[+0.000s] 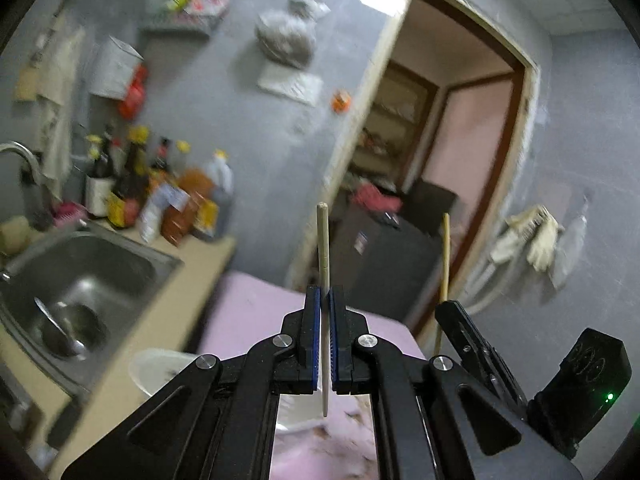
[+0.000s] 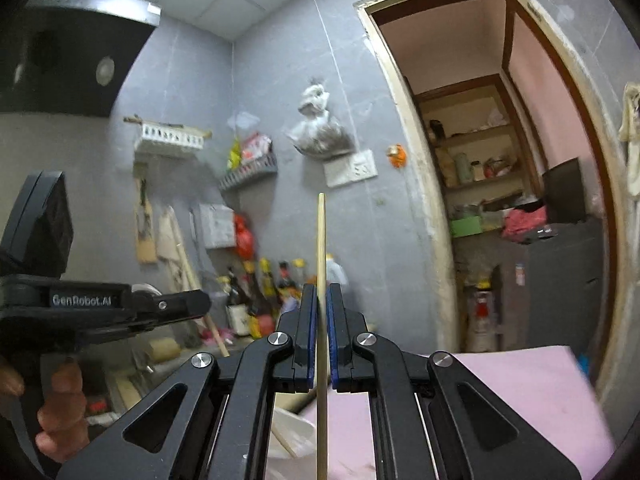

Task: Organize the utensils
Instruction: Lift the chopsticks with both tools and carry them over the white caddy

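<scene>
Chopsticks ride upright, one pinched in the left tongs (image 1: pixel 325 300), one (image 2: pixel 321 240) in the right tongs (image 2: pixel 319 300), probably for pairing above the sink (image 1: pixel 92 264).

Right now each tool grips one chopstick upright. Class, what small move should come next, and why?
Probably bring the two tools together so the sticks pair up. The left tool is shut on a chopstick pointing up, and the right tool is shut on the other chopstick, also upright. Both hang in the air above the pink surface, apart.
</scene>
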A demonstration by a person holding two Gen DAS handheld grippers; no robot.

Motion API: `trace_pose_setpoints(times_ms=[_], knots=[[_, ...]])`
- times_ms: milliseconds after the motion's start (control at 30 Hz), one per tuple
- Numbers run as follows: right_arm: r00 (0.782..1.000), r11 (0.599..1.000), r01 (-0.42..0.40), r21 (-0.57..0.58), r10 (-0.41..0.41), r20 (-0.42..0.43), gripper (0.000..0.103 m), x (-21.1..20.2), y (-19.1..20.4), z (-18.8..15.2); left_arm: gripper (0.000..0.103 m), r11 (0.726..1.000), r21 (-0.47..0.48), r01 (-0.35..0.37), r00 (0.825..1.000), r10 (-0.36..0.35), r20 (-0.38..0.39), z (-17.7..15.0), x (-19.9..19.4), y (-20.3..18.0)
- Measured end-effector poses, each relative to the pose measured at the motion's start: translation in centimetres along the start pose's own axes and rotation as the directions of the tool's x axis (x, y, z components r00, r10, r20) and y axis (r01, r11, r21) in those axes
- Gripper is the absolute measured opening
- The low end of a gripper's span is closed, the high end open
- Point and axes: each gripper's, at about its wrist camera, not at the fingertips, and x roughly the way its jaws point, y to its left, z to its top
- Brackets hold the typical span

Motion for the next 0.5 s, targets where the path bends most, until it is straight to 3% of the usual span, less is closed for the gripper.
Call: trace_pose_setpoints(times_ms=[233,500], knots=[[0.991,0.990,-0.122,0.063,0.118,0.071,0.003,4.2,2.2,-0.1,0.002,0.986,-0.076,-0.149,0.984,0.155,0.084,2.1,-1.0,5.5],[0.994,0.995,-0.090,0.050,0.086,0.068,0.003,6.8,2.8,-3.4,0.002,0.955,-0.062,-0.290,0.955,0.293,0.041,1.4,0.4,8.3]])
